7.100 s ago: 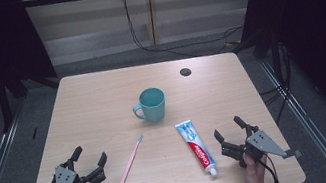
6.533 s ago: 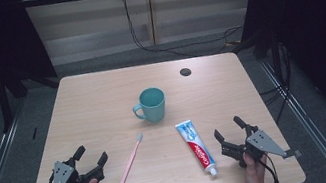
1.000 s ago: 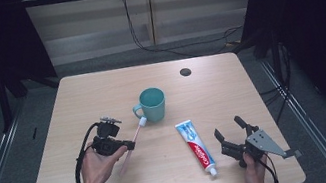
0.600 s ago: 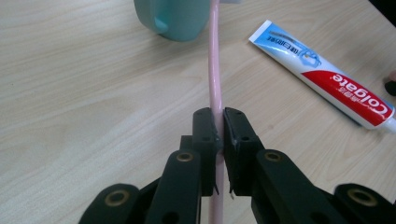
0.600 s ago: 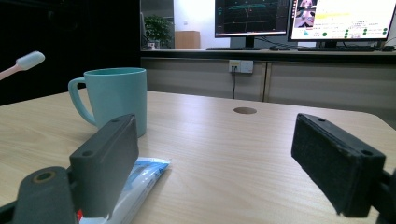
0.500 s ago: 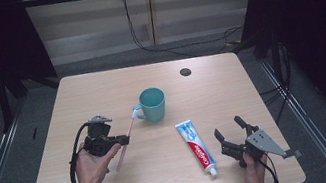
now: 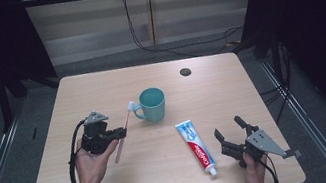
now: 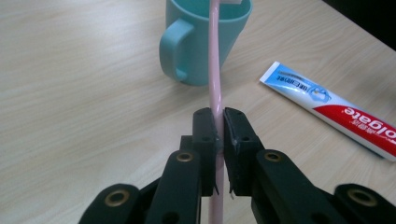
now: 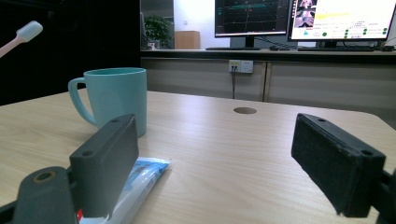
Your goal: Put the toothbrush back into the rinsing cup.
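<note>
a: where was the toothbrush (image 7: 122,130) in relation to the mug (image 7: 153,104)?

b: it was off the table, just beside the mug on its handle side. the left gripper (image 7: 117,134) had its jaws clamped on the pink handle, partway along. in the left gripper view the handle (image 8: 215,79) ran straight up from between the black jaws and crossed in front of the mug (image 8: 204,38), with the head cut off by the top edge.

a: and the bristle end?

b: in the high view the white head (image 7: 130,106) sat close to the mug's handle, tilted toward it. whether it touched the mug, i couldn't tell.

a: what about the other claw?

b: the right gripper (image 7: 229,135) rested low near the table's front edge, well apart from the mug, jaws spread wide with nothing between them. the toothpaste tube (image 7: 196,141) lay flat between it and the mug, just beside its left jaw. in the right gripper view the tube's end (image 9: 140,179) showed behind the left jaw, the mug (image 9: 115,98) stood farther back, and the toothbrush head (image 9: 25,32) hung up above the mug's handle side.
</note>
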Action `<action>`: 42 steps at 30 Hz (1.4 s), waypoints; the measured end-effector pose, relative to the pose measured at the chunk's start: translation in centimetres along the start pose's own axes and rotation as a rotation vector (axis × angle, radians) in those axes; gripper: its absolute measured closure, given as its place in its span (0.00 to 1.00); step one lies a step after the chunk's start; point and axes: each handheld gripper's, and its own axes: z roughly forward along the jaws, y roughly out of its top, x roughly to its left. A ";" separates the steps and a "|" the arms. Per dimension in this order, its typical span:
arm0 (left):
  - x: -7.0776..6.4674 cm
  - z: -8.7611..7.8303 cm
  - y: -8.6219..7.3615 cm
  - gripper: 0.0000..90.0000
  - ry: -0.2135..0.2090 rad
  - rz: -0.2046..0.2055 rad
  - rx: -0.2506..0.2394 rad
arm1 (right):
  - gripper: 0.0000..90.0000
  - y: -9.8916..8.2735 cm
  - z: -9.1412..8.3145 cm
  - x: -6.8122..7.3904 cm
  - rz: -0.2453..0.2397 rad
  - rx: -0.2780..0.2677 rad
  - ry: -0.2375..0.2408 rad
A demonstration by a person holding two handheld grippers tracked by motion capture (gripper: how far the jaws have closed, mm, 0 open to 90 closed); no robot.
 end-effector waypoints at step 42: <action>-0.3 -0.9 3.6 0.94 0.068 0.046 -0.405 | 0.16 0.0 0.0 0.0 -0.002 0.000 0.001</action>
